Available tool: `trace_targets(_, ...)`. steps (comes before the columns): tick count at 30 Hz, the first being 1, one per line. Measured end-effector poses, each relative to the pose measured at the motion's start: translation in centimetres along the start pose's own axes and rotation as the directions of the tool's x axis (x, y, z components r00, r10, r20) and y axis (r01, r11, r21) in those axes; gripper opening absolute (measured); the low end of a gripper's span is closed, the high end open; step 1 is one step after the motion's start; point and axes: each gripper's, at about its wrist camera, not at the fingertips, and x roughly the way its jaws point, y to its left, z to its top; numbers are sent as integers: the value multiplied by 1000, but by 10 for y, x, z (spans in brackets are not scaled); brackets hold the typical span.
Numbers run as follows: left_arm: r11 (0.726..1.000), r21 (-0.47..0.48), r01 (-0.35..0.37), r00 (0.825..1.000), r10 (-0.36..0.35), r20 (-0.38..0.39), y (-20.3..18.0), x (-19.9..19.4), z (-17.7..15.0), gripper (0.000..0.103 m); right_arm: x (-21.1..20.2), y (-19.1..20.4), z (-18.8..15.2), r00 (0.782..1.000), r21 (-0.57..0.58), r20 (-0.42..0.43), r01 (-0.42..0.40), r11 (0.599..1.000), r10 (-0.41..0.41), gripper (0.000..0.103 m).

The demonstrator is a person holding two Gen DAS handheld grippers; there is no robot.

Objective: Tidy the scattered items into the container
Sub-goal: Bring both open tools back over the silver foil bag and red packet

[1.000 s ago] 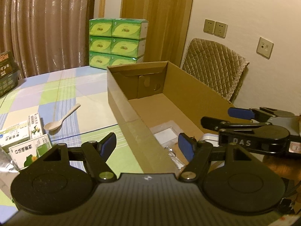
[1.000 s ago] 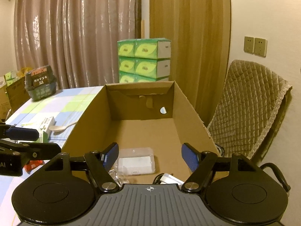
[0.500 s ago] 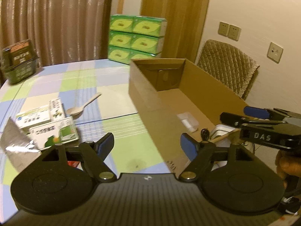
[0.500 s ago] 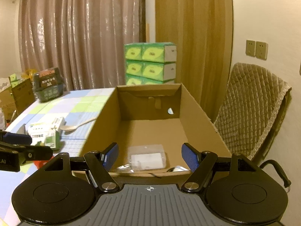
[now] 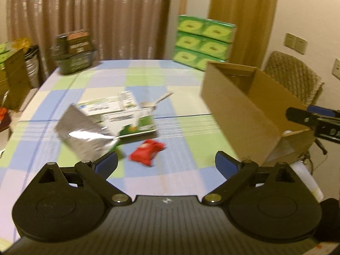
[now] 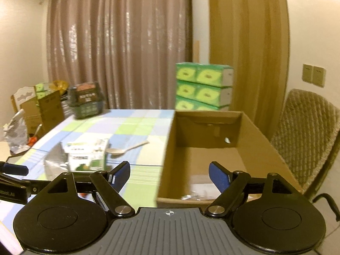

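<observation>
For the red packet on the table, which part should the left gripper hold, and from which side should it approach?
Probably from above, closing across the narrow width of the red packet. It lies flat on the tablecloth, apart from the other items, its long axis slanting away to the right. The left gripper is open and empty just before it.

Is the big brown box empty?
No. The cardboard box has small clear packets lying on its floor near the front wall.

Left gripper (image 5: 166, 163): jaws spread wide, empty, level. Right gripper (image 6: 169, 174): likewise parted, empty, at left's 3 o'clock.
</observation>
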Motion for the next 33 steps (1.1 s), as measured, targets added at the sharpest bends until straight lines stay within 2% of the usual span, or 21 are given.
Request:
trace_targets(7, 995, -52, -89, 996, 88, -19, 42, -12, -13, 99, 0, 34, 2, 997, -45, 12, -71, 996, 71, 86)
trace_targets(14, 987, -92, -135, 991, 133, -30, 69, -16, -18, 101, 9, 64, 0, 989, -100, -13, -149, 984, 148, 91)
trace_targets(25, 978, -134, -158, 987, 152, -54, 96, -6, -20, 101, 46, 90, -19, 968, -147, -129, -233, 961, 215, 94)
trace_targets(33, 975, -146, -170, 984, 161, -71, 112, 12, -15, 101, 91, 106, -30, 939, -197, -231, -300, 933, 254, 94)
